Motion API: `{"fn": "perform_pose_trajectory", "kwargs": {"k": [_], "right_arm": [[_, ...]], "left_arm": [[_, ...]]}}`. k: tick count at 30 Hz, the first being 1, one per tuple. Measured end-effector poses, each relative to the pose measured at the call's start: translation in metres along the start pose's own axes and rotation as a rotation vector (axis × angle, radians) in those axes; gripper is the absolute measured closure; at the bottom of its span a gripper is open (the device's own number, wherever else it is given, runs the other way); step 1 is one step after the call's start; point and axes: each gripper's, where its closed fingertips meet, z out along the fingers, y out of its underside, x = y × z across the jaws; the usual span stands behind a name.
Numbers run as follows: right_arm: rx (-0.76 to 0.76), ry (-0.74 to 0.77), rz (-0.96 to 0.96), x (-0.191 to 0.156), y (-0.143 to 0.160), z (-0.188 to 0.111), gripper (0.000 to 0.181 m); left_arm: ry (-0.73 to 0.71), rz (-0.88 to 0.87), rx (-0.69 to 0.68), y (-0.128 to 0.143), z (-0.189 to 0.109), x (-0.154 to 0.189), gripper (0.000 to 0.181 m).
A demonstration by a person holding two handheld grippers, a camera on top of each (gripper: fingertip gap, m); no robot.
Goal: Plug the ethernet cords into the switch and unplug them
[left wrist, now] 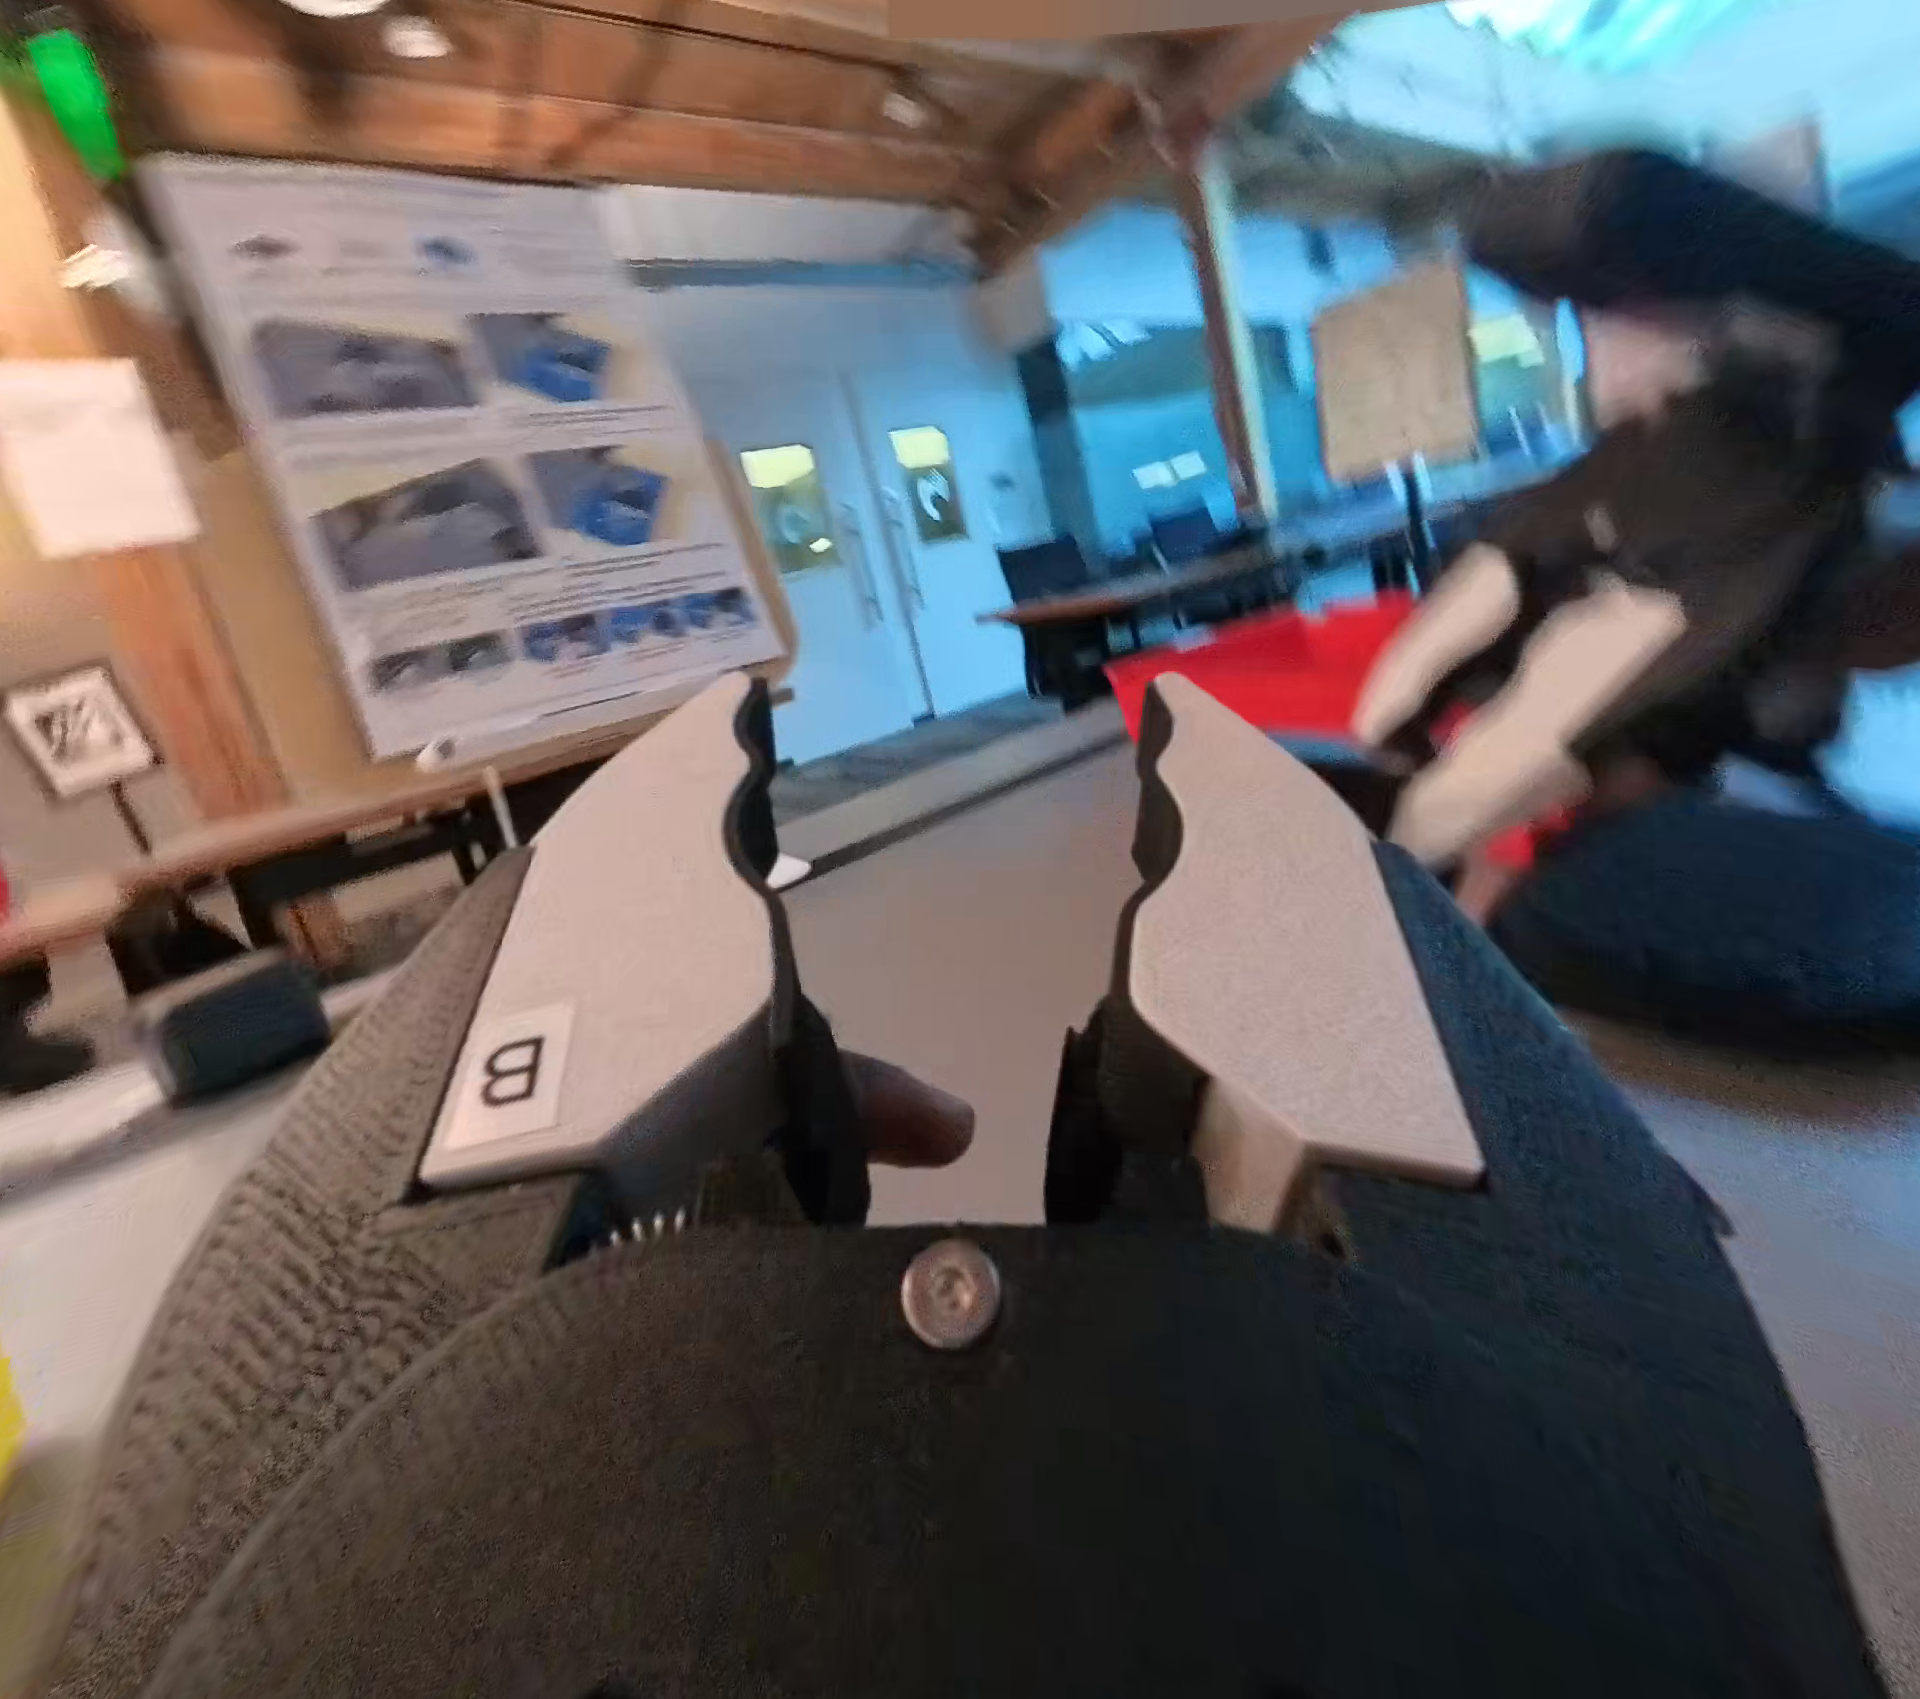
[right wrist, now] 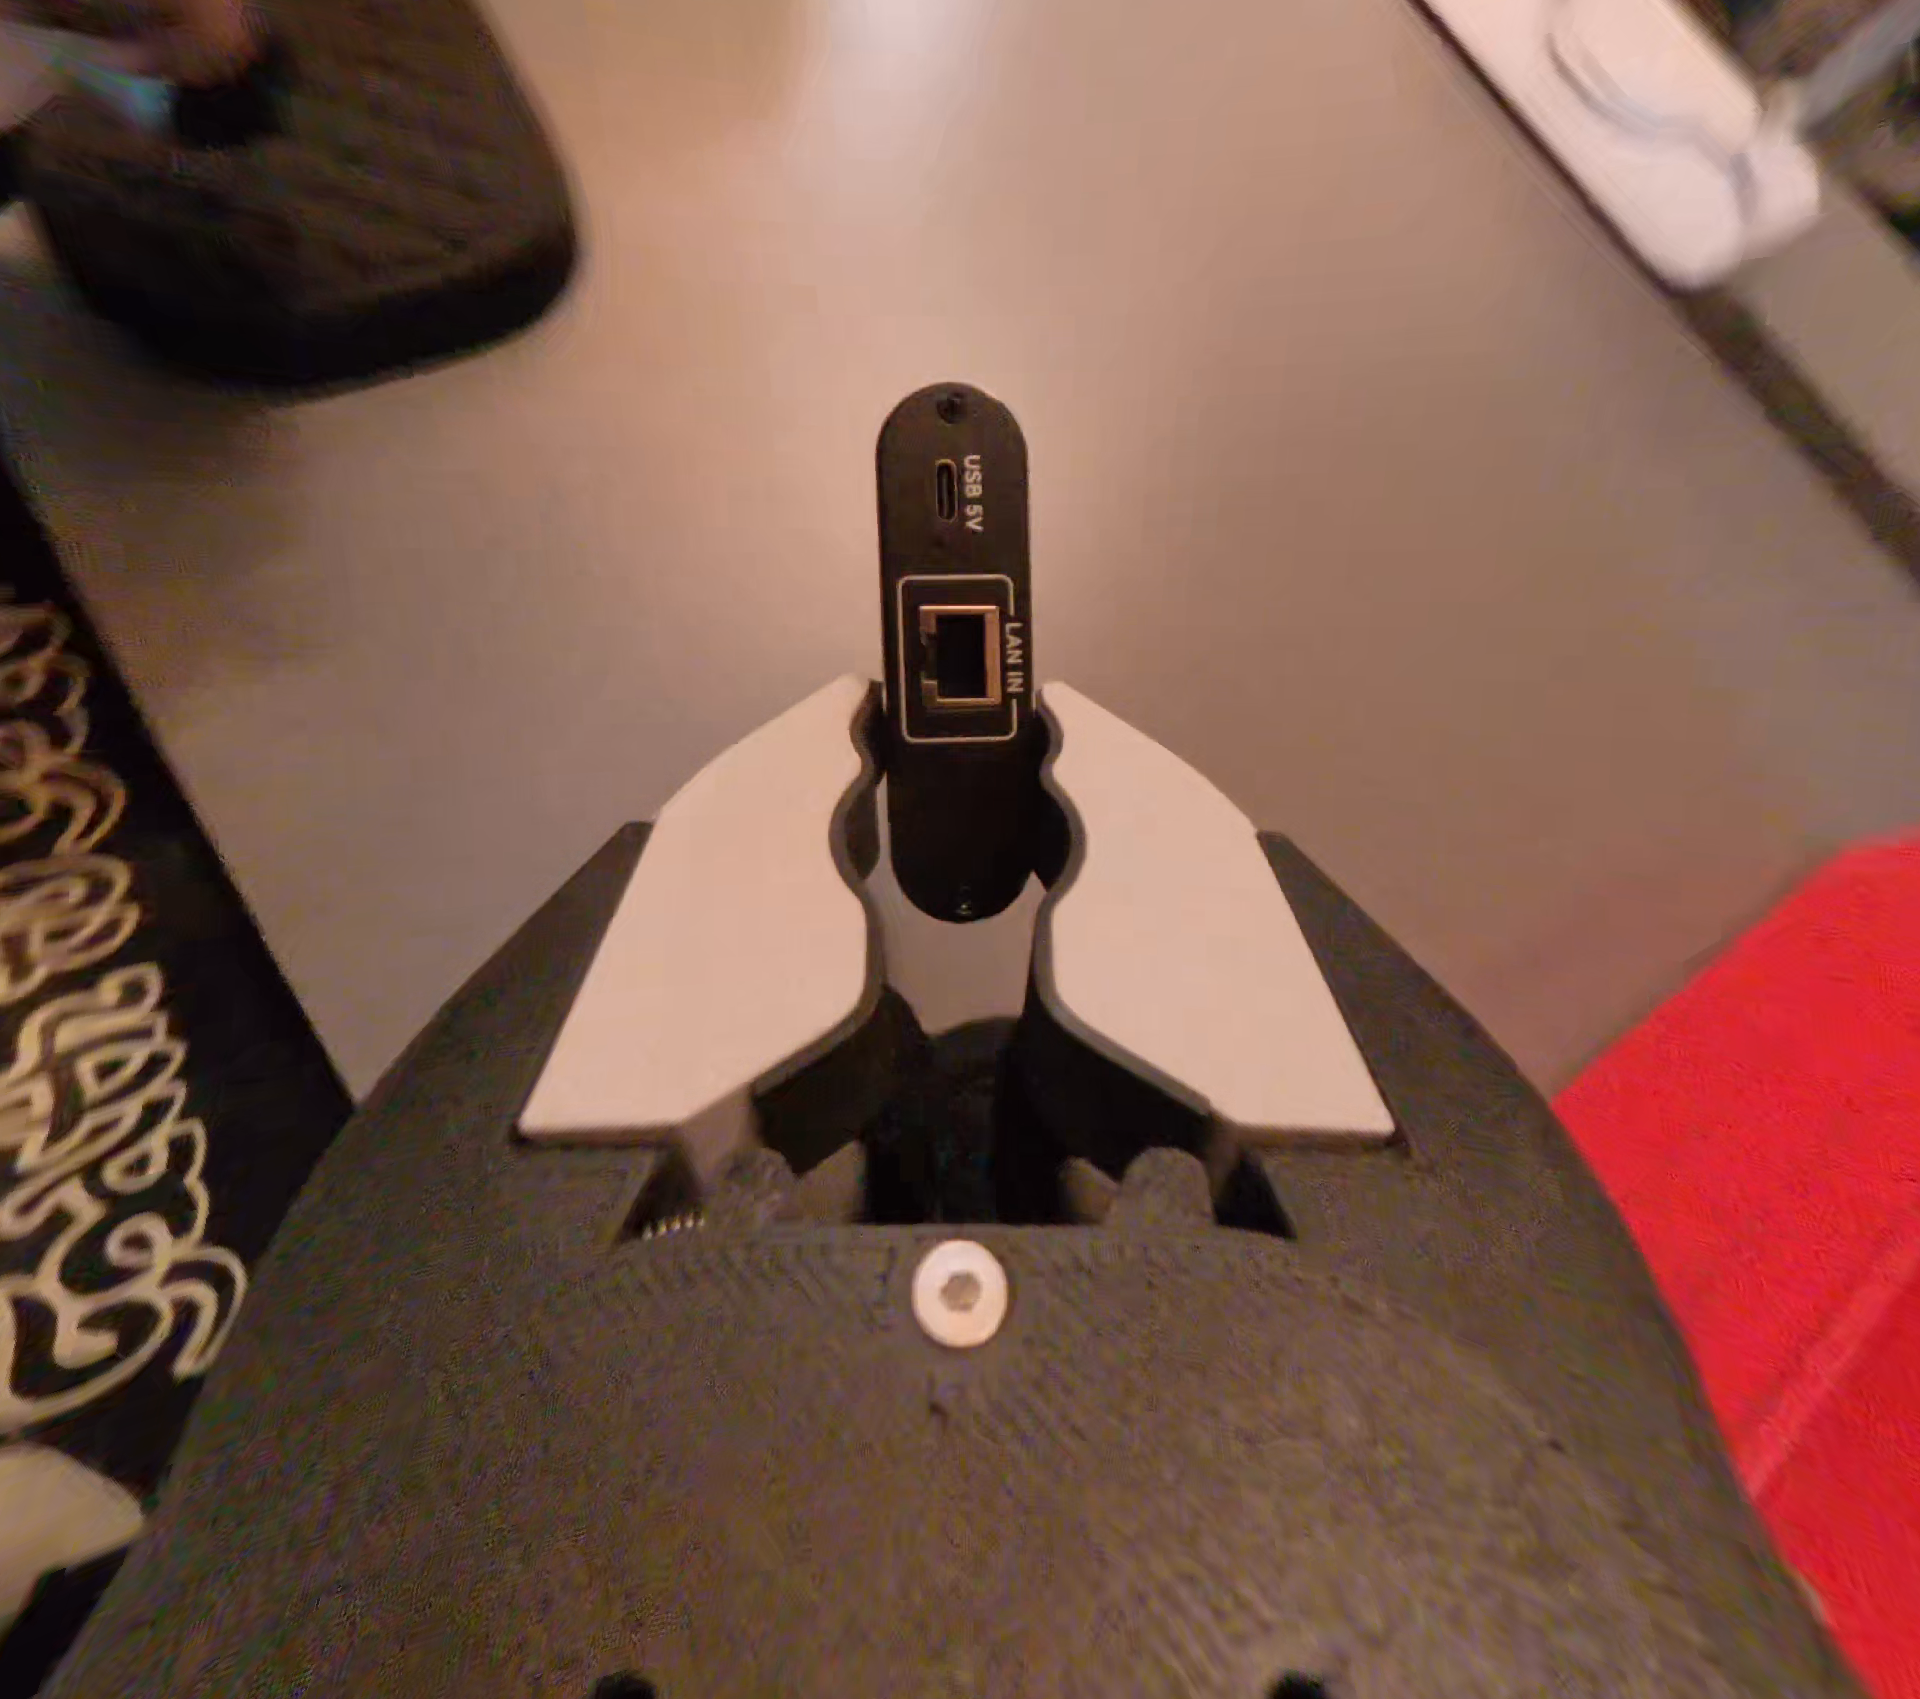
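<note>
Switch, a small black oblong plastic unit [right wrist: 954, 647], stands end-on clamped between the right gripper [right wrist: 954, 714] fingers, its empty network socket facing the camera, held above the pale grey desk [right wrist: 1195, 299]. Red bin [right wrist: 1787, 1182] sits lower right. Left gripper [left wrist: 951, 699] gapes apart, holding nothing, raised toward the blurred room.

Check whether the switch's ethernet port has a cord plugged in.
Empty. The switch, held in the right claw, shows an open port with no cord.
</note>
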Motion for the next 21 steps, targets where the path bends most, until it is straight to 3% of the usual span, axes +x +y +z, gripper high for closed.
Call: {"fn": "perform_pose_trajectory", "kwargs": {"k": [2, 4, 11, 17, 21], "right_arm": [[-0.050, 0.054, 0.143, 0.019, 0.017, 0.003, 0.158], [-0.132, 0.062, 0.208, 0.025, 0.034, 0.006, 0.157], [-0.288, 0.051, 0.283, 0.019, 0.061, 0.031, 0.157], [-0.309, 0.045, 0.290, 0.019, 0.060, 0.035, 0.157], [-0.264, -0.001, 0.290, 0.013, 0.054, 0.031, 0.132]], "left_arm": [[-0.105, -0.185, 0.072, -0.004, -0.007, -0.030, 0.111], [-0.129, -0.256, 0.086, -0.001, -0.011, -0.040, 0.110], [-0.148, -0.202, 0.046, 0.014, -0.011, -0.040, 0.109], [-0.146, -0.200, 0.049, 0.014, -0.013, -0.041, 0.109], [-0.151, -0.185, 0.040, 0.015, -0.014, -0.042, 0.109]]}}
